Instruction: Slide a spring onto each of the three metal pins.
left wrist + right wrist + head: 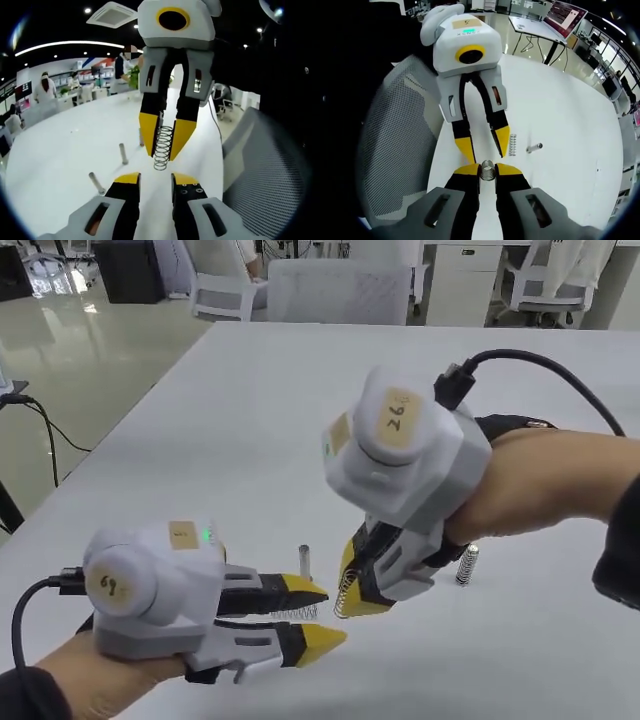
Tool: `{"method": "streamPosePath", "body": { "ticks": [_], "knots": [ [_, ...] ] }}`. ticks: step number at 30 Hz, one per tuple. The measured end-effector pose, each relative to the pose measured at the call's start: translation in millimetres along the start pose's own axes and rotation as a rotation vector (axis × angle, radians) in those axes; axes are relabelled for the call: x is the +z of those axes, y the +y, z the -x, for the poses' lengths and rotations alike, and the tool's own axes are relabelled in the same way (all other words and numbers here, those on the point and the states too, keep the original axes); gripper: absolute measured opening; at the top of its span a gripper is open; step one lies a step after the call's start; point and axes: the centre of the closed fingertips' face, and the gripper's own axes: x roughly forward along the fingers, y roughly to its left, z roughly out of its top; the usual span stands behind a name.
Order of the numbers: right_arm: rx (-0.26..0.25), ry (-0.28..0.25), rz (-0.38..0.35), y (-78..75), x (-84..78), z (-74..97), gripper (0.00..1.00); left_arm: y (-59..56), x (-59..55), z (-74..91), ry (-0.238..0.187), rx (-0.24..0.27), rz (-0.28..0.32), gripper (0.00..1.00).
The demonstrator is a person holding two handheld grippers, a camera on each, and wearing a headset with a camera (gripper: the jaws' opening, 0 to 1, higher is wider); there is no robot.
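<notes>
right tongs pinching spring at tips; coil near upright, long axis along jaws, lower end hanging past tips. left tongs spread, tips near spring, apart.

White counter, plain and smooth. Left claw white on the body, black on the arms, yellow at the tips, with a small green light and a tan sticker with dark numbers. Right claw in the same white, black and yellow. Silver spring, ring after ring like stripes. Shiny grey pin. Black cable. Grey chair with a pattern of tiny holes all over. Pale, shiny floor. Black sleeve.
</notes>
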Motion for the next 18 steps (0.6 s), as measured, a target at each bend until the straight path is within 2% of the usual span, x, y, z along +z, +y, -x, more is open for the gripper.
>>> {"method": "streamPosePath", "body": {
  "ticks": [18],
  "knots": [
    [-0.019,0.023,-0.02,-4.6,-11.9,5.0,0.08,18.2,-3.8,13.6,-0.015,0.08,0.052,0.35]
  ]
}}
